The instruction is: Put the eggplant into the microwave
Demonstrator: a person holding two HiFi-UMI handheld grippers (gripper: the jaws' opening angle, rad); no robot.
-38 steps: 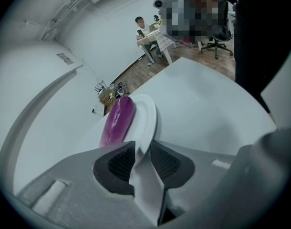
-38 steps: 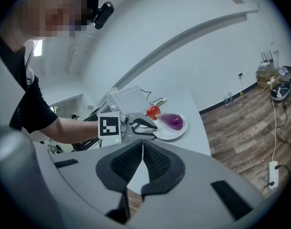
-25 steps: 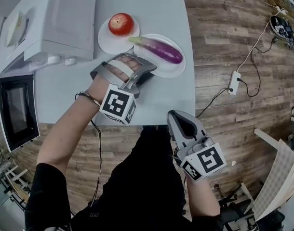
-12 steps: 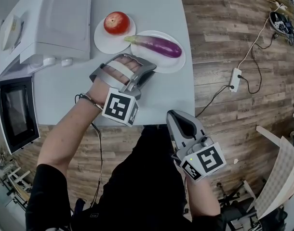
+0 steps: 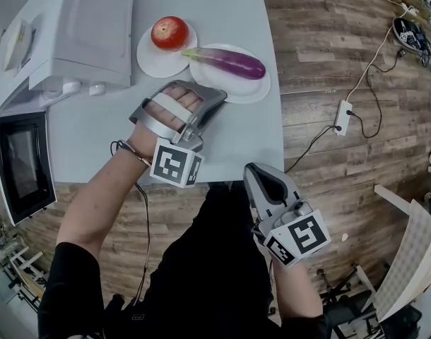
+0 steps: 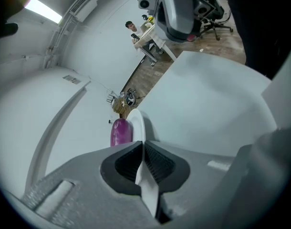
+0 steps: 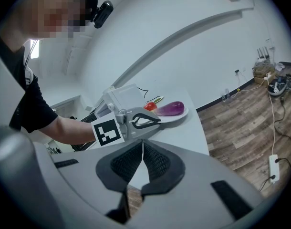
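Clamping the white plate (image 5: 256,89) by its near rim, left gripper (image 5: 218,100); its jaws have just been closing on it. Eggplant (image 5: 228,62) lies on that plate. Red fruit (image 5: 169,32) sits on smaller plate (image 5: 148,59) just beside. Microwave (image 5: 81,27) at left, door (image 5: 21,164) open. Right gripper (image 7: 142,152) closed and empty, off the table (image 5: 222,143) edge.
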